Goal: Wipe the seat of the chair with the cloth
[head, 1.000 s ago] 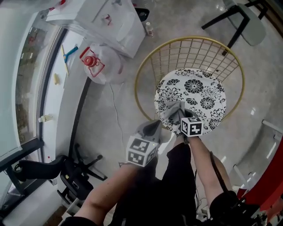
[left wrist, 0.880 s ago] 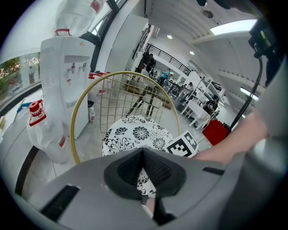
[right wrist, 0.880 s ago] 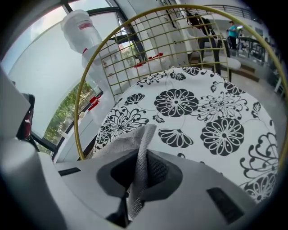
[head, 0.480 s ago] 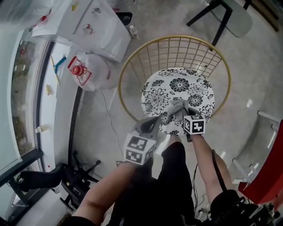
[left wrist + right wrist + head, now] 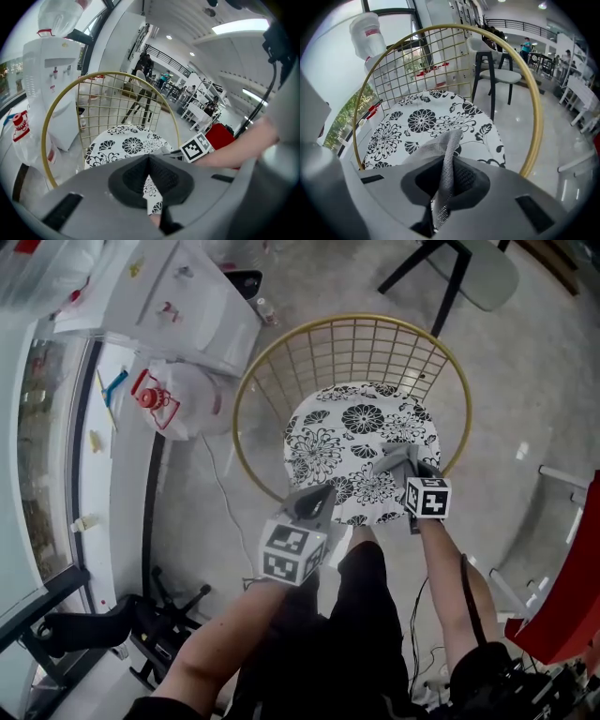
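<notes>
1. While the right gripper (image 5: pixel 445 180) squeezes the grey cloth (image 5: pixel 443 145) tight between its jaws, the wiping step looks to be going on.
2. The cloth lies on the near right part of the seat (image 5: pixel 347 437) and seems to touch it.
3. The left gripper (image 5: pixel 149 171) has its jaws pressed together with nothing in them. It hangs by the near left edge of the seat and is not touching the cloth.
4. Next, the right gripper would likely need to slide the cloth over to the far and left parts of the seat. It should push down softly so the cloth rubs the seat and does not bunch up. It should also keep away from the gold wire back (image 5: pixel 352 348).
5. The seat is round and white with big black flowers on it. It looks smooth, so the cloth should glide well.
6. The gold wire back bends round the far side of the seat like a fence.
7. The floor (image 5: pixel 534 399) is grey and shiny. A white water cooler (image 5: pixel 178 296) stands at the far left, next to a big window. A grey chair (image 5: pixel 473 268) stands at the far right.
</notes>
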The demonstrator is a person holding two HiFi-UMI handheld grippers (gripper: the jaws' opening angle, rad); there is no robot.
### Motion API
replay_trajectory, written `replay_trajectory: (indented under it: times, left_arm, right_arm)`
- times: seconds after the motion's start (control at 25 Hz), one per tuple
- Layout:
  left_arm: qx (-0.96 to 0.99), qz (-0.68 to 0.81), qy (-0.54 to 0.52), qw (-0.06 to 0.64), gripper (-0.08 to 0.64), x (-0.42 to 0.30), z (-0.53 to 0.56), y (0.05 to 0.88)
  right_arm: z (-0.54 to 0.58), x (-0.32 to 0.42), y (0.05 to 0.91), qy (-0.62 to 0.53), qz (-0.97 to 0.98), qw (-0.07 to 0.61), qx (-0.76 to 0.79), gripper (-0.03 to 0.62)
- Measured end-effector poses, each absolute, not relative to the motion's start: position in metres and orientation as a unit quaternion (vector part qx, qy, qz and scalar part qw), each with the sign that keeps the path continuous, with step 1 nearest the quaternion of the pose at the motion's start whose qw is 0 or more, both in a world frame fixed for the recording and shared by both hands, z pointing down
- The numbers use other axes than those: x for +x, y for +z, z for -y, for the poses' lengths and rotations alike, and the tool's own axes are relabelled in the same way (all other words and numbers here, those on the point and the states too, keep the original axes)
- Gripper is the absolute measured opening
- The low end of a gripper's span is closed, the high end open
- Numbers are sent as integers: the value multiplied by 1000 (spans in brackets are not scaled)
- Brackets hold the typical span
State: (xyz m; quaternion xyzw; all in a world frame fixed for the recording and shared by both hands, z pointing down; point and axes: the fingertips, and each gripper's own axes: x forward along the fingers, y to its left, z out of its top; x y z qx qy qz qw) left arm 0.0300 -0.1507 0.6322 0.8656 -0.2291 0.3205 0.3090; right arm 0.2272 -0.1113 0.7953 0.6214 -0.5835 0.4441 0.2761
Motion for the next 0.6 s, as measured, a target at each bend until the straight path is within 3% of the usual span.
replay_trajectory:
  times: [0.6]
  left_arm:
    - [860, 244, 309, 325, 6, 37, 154, 626]
  right_arm:
    - [85, 285, 770, 421, 551, 302, 654, 26]
